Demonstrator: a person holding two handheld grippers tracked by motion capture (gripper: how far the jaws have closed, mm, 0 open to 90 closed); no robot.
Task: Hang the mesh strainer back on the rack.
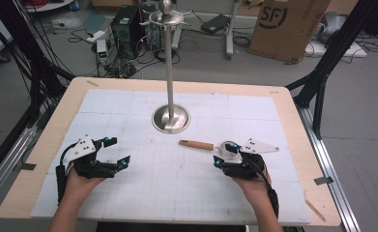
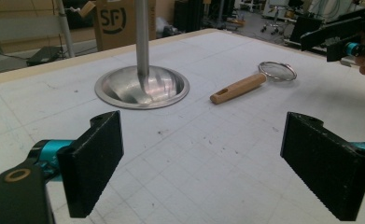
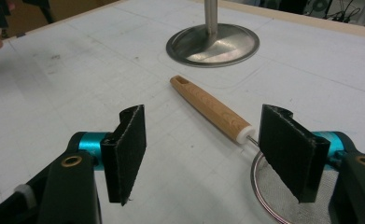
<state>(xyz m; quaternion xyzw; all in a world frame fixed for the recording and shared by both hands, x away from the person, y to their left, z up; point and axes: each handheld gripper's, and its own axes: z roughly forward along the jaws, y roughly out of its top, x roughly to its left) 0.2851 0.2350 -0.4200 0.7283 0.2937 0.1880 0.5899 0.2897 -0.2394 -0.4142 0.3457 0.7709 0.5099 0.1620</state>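
White gridded matting [image 1: 186, 183] covers most of the wooden table [image 1: 46, 140], and beyond its far edge the floor is cluttered with cables, a computer case and a cardboard box [image 1: 287, 26]. Near the middle of the mat stands a steel stand [image 1: 170, 72]: a round dished base with a thin upright pole rising to a small tray and knob at the top, which the high view cuts off just above the knob. Between that base and the right gripper [image 1: 227, 155] lies a small strainer [image 3: 227, 116], flat on the mat, its wooden handle pointing toward the stand and its wire-mesh bowl nearest the person. Nothing lies between the strainer and either gripper.

From above, the right gripper covers part of the mesh bowl; in the right gripper view its right jaw stands in front of the rim, so only part of the ring and mesh shows. Whether that jaw touches the rim cannot be told.

Both hands rest low over the near half of the mat, forearms coming in from the near edge. The right gripper's jaws stand wide apart with nothing between them. The left gripper [image 1: 113, 151], well apart from the strainer, also has its jaws spread wide and empty, aimed toward the stand
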